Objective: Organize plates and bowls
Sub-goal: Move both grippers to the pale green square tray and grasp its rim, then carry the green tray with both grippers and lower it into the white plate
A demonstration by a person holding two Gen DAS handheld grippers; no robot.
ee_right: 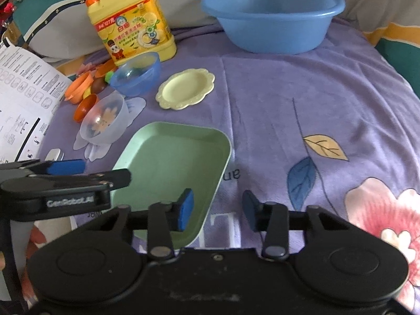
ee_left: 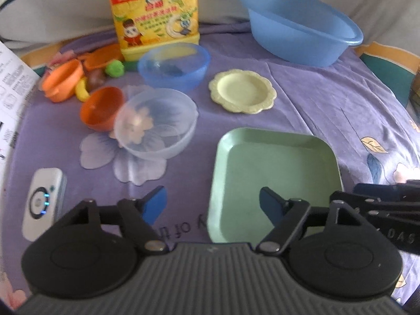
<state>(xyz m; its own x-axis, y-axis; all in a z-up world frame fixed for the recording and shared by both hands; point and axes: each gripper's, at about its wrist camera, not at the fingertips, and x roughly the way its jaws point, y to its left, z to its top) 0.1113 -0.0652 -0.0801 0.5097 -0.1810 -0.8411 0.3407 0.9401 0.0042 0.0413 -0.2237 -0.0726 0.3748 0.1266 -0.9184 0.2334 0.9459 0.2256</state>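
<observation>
left gripper [ee_left: 214, 206]: jaws fairly wide, nothing pinched; left edge of the green square plate [ee_left: 275, 173] sits between the pads, one blue pad over the cloth, the other over the plate floor, pads not pressing it.
right gripper [ee_right: 219, 210]: jaws narrower, gapped; right rim of the green square plate [ee_right: 173, 165] lies in the gap, left pad over the plate floor, right pad over the cloth outside it. no squeeze visible.
green square plate: flat on the purple floral cloth [ee_right: 288, 99], straddled at both sides by the two grippers; other gripper visible at each view's edge.
yellow scalloped plate [ee_left: 242, 92]: beyond the green plate, ahead of the left jaws, apart.
clear bowl [ee_left: 157, 123]: ahead-left of the left jaws, tilted, touching the orange bowl [ee_left: 101, 107].
small blue bowl [ee_left: 174, 65]: behind the clear bowl, far ahead of the jaws.
blue basin [ee_right: 273, 13]: far ahead, past the right jaws.
yellow detergent jug [ee_right: 134, 23]: far ahead-left, upright.
white remote [ee_left: 44, 202]: just left of the left jaws.
</observation>
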